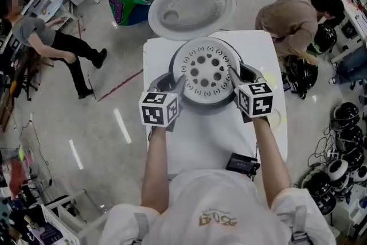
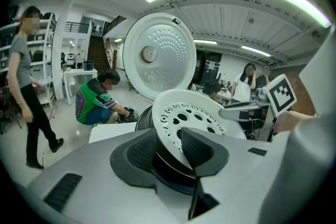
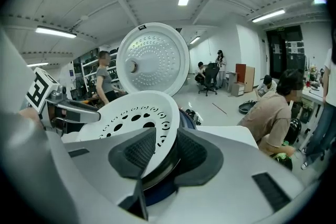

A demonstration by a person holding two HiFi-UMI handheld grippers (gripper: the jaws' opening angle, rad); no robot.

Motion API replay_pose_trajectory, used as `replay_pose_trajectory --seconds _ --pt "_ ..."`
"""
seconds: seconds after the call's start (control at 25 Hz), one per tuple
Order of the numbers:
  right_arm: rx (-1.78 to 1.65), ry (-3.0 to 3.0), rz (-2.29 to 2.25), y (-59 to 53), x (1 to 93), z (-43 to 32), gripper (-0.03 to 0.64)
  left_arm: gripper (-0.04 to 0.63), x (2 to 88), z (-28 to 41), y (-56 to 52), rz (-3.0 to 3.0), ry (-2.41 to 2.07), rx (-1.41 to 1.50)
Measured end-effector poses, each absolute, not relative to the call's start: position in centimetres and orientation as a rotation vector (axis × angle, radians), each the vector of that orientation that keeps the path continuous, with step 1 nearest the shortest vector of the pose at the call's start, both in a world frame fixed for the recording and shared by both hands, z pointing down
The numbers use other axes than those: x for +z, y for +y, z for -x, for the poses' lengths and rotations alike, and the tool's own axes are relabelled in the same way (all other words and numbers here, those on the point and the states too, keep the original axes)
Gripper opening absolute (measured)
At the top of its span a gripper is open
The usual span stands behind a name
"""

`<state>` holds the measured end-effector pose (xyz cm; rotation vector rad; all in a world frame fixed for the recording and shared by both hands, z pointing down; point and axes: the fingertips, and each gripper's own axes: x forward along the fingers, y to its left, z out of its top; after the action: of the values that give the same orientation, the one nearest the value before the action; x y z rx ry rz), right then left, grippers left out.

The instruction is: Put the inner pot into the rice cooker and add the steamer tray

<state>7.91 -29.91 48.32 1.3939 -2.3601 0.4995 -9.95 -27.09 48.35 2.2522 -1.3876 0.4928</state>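
The left tool (image 1: 174, 84) is standing part-open, its jaws straddling the left rim of the steamer tray (image 1: 206, 70). In the left gripper view, the left tool (image 2: 173, 152) is showing the white rim running between the two ribbed pads. A dark gap is lying on the left pad's side, so the pads are not clamping it. The right tool (image 1: 241, 74) is sitting the same way on the tray's right rim. In the right gripper view, the right tool (image 3: 165, 152) is likewise half-open, with the rim between its pads and a gap on the right-hand side.

The steamer tray (image 2: 184, 107), white and full of round holes, is sitting in the mouth of the rice cooker (image 1: 167, 78). The cooker is standing toward the far edge of the white worktop (image 1: 212, 135). The dark rim of the inner pot (image 2: 169, 169) is showing just under the tray. The lid (image 1: 192, 7) is standing open beyond the far edge.

Each marker cube (image 1: 159, 108) is bearing black-and-white square patterns, not words. The print on the person's shirt (image 1: 218, 218) is appearing upside down and is not readable. A small black device (image 1: 242, 164) is lying near the worktop's front right corner.
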Motion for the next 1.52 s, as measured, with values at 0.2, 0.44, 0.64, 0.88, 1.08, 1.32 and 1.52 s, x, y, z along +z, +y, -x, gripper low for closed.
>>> replay_pose_trajectory --seconds 0.2,0.44,0.64,0.88,1.08,1.32,1.52 --pt "0.415 -2.321 -1.393 -30.0 48.8 -7.7 0.132 0.179 48.5 9.8 -27.0 -2.269 -1.405 0.526" --pt "0.353 -2.292 -1.396 -30.0 48.9 -7.9 0.168 0.215 48.9 9.1 -27.0 -2.315 -1.467 0.662" --pt "0.336 -2.292 -1.400 -29.5 48.8 -8.2 0.172 0.247 49.3 8.7 -27.0 -2.344 -1.512 0.752" --pt "0.324 -2.368 -1.391 -28.3 47.7 -7.8 0.172 0.255 49.5 9.1 -26.2 -2.339 -1.584 0.783" --pt "0.428 -2.458 -1.414 -26.4 46.5 -7.6 0.153 0.215 47.1 9.1 -25.3 -2.378 -1.615 0.619" --pt "0.651 -2.571 -1.362 -22.4 46.4 -6.9 0.030 0.127 45.8 9.8 -22.9 -2.381 -1.610 0.512" --pt "0.723 -2.610 -1.384 -19.4 45.3 -6.5 0.012 0.079 45.3 10.1 -20.1 -2.395 -1.579 0.459"
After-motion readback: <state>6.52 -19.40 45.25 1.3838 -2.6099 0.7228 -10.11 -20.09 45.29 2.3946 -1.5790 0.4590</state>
